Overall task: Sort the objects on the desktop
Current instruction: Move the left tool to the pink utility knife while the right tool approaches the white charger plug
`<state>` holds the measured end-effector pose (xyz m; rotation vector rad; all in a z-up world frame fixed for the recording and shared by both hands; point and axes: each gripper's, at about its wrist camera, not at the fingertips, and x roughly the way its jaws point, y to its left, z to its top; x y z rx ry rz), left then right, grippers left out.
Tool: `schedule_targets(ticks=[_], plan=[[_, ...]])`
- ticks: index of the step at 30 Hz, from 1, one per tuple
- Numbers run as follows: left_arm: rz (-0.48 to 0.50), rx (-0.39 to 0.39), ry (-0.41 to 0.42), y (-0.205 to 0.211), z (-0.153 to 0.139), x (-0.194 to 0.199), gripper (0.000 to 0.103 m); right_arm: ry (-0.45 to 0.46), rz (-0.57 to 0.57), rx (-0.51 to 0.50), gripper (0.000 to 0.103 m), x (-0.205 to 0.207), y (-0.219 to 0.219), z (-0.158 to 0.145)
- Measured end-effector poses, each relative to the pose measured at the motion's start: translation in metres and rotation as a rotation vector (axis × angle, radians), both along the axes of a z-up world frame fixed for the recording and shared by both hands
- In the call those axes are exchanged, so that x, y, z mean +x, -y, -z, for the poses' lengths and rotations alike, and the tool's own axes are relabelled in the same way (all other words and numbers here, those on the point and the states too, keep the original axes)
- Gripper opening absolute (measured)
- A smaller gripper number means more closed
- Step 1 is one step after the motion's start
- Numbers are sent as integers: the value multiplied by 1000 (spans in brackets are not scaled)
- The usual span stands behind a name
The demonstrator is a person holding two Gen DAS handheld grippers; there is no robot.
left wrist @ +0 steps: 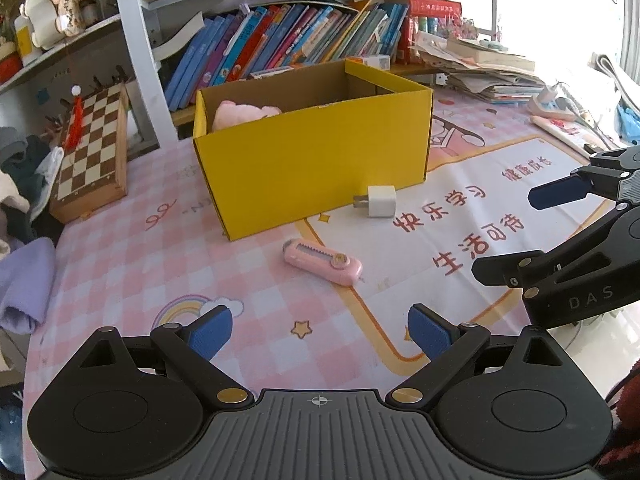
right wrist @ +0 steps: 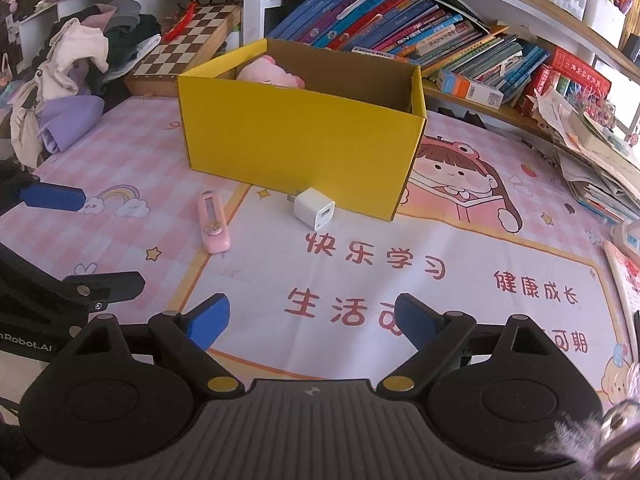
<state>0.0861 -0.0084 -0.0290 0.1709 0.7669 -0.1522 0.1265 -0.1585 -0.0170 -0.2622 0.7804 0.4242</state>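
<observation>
While both hand-held grippers [left wrist: 320, 334] [right wrist: 312, 322] gape empty, bookshelves [left wrist: 288, 40] back the desk mat [left wrist: 140, 272] — pink, checked.

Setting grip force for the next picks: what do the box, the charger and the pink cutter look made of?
Box: corrugated cardboard, matte yellow outside, brown inside; folded flaps and raw edges show.
Charger: hard white plastic, smooth and slightly glossy, with metal prongs.
Cutter: looks like pink moulded plastic, smooth, with a ridged slider track; any blade is not visible.
</observation>
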Motion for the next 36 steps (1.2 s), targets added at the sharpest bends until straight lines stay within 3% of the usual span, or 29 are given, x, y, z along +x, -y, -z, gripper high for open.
schedule_targets(ticks=[5,18,36], plan=[[-29,3,28,-2,-2,6,95,-3,-2,-15,88,8,0,2],[-27,-31,-25,6,11,30,86,-38,-58,-3,71,30,0,5],[-89,-63,-82,19,32,75,82,-56,-90,-24,70,68,10,10]])
